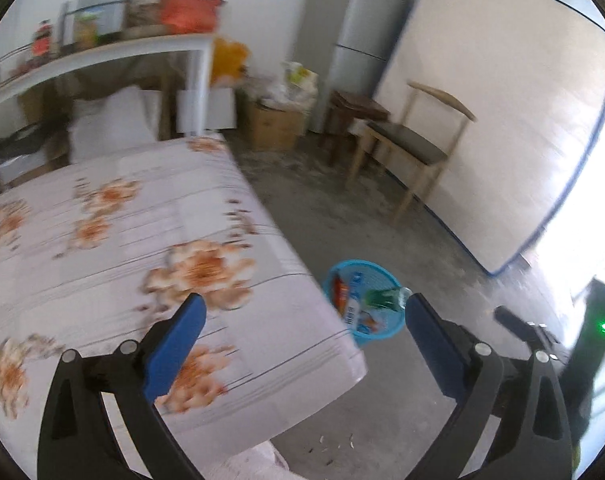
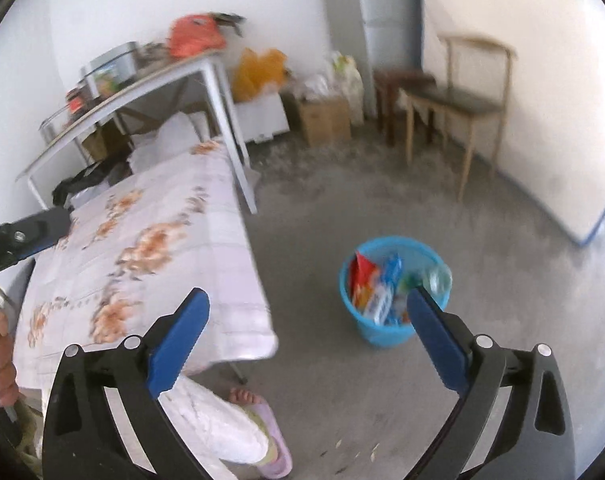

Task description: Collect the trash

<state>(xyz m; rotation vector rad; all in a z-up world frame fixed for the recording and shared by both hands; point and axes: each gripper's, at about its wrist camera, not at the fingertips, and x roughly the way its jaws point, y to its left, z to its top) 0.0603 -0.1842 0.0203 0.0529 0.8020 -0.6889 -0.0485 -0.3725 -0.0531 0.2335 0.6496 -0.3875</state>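
Left tool (image 1: 302, 312): jaws spread wide, nothing between them.
Right tool (image 2: 308, 312): jaws wide apart, empty.
Tabletop (image 2: 150, 264): flowered cloth, at 9 o'clock.
Blue bin (image 2: 386, 332): on floor at 1 o'clock, wrappers inside.
Chair (image 2: 458, 100): far, 2 o'clock.

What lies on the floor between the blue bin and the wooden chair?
Nothing: in the right wrist view, bare grey floor runs from the blue bin to the wooden chair.
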